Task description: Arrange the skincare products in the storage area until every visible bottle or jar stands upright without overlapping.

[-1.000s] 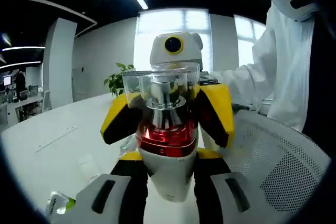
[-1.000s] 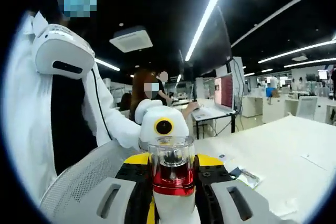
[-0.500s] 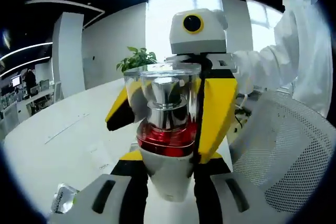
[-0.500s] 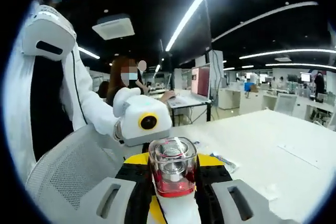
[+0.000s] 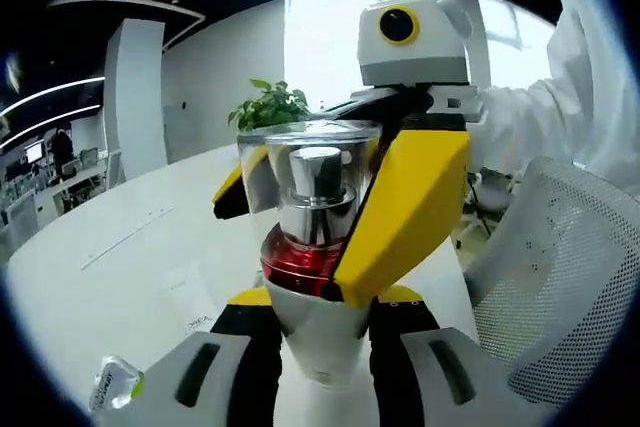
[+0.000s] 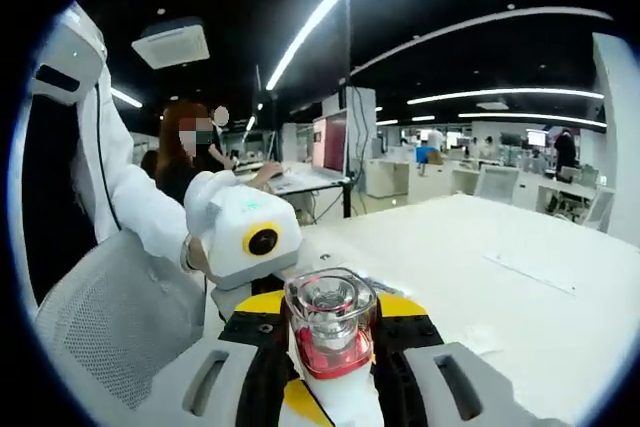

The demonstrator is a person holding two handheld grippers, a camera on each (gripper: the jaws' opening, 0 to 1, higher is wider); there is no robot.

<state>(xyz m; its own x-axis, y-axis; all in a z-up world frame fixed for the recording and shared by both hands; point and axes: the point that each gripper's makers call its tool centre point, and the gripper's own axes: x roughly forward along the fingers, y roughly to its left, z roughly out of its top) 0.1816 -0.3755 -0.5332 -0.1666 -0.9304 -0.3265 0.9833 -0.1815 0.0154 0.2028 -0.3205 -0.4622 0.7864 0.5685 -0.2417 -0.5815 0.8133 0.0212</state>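
A skincare bottle (image 5: 318,247) with a clear cap, silver neck, red band and white body is held in the air, upright in the left gripper view. My left gripper (image 5: 322,352) is shut on its white lower body. My right gripper (image 5: 322,197) faces me from the other side, rolled to a slant. Its yellow jaws close on the cap and red band, and one jaw crosses in front of the bottle. In the right gripper view the bottle (image 6: 330,332) stands between my right gripper (image 6: 330,377), with the left gripper (image 6: 330,304) behind it.
A white table (image 5: 100,267) lies below, with a leaflet (image 5: 195,312) and a small clear item (image 5: 112,384) at the lower left. A grey mesh chair (image 5: 560,277) is on the right, a person's white sleeve (image 5: 545,112) behind it, and a plant (image 5: 268,107) farther back.
The right gripper has rolled sideways around the bottle's cap, so its yellow jaw now slants across the front. Both views have shifted with the hands. The bottle stays held.
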